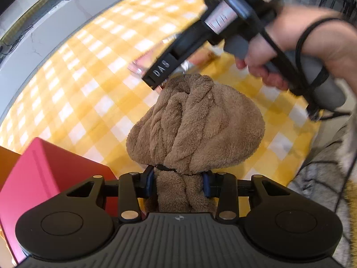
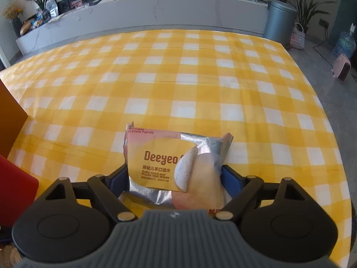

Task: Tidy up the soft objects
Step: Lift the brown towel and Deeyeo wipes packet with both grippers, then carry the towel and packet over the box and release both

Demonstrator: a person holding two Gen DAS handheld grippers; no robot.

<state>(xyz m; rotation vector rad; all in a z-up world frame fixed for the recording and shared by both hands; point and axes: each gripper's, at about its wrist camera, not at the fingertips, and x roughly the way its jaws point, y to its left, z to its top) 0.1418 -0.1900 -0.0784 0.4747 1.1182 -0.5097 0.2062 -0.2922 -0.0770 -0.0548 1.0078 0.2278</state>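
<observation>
Yellow-and-white checked cloth (image 2: 200, 84) covers the whole table and fills most of both views. Behind it, along the top of the right wrist view, runs a long pale grey counter (image 2: 156, 13) crowded with small items, with potted plants at both ends and a round grey bin (image 2: 280, 24) at the upper right.

At the bottom centre of the left wrist view, the left gripper (image 1: 178, 183) is clamped on a brown fleecy towel (image 1: 196, 129). Its blue pads (image 1: 149, 183) pinch a narrow, bunched neck of the fabric, and the rest of the towel bulges out above the pinch as a rounded bundle in the middle of the frame. A red box (image 1: 44, 174) stands at the lower left, just beside the gripper, with an orange surface at the far left edge behind it.

In the upper right of the same view, a person's hand (image 1: 290, 51) holds the handle of the other tool, blurred, whose black front end sits over the top of the towel.

In the right wrist view, the right gripper (image 2: 176, 178) stands wide at bottom centre. A pack of wet wipes (image 2: 169, 163), silver and pink with a yellow label, lies on the cloth between its fingers (image 2: 232, 178). The blue pads sit close against both sides of the pack; whether they press on it I cannot tell. The pack's sticker flap is peeled partly up at its right side.
</observation>
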